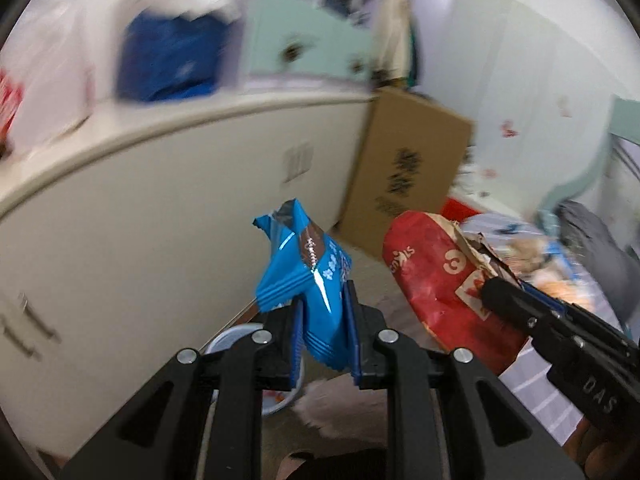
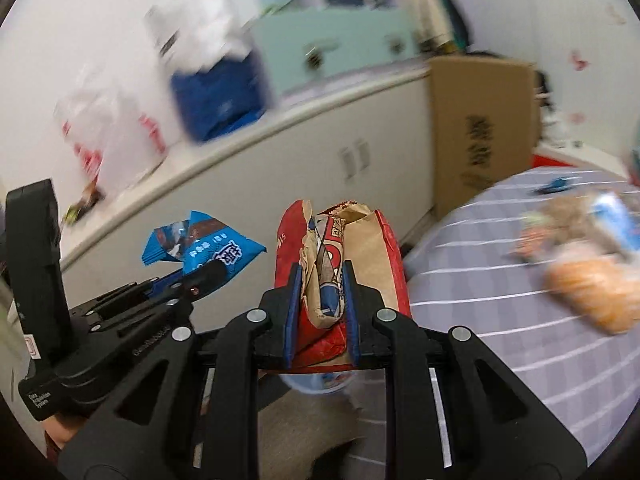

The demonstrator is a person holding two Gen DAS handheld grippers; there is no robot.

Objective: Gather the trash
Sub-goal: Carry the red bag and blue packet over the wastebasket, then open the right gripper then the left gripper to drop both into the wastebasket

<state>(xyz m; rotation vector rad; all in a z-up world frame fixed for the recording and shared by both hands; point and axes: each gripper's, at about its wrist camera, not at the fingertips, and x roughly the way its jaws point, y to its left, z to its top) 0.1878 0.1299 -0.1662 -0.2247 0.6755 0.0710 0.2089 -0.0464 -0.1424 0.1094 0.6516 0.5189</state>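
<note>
A cream cabinet [image 1: 140,208] and cardboard box [image 1: 408,168] wall off the front (blurred, apparently close).

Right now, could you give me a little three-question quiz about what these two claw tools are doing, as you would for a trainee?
1. True or false: the left gripper is clamped on a blue wrapper.
2. What does the right gripper hold? A) a glass bottle B) a crumpled red and brown paper bag C) nothing
3. Fill in: the brown cardboard box stands beside the long cream ______.

Key
1. True; its pads press the wrapper from both sides.
2. B
3. cabinet
</note>
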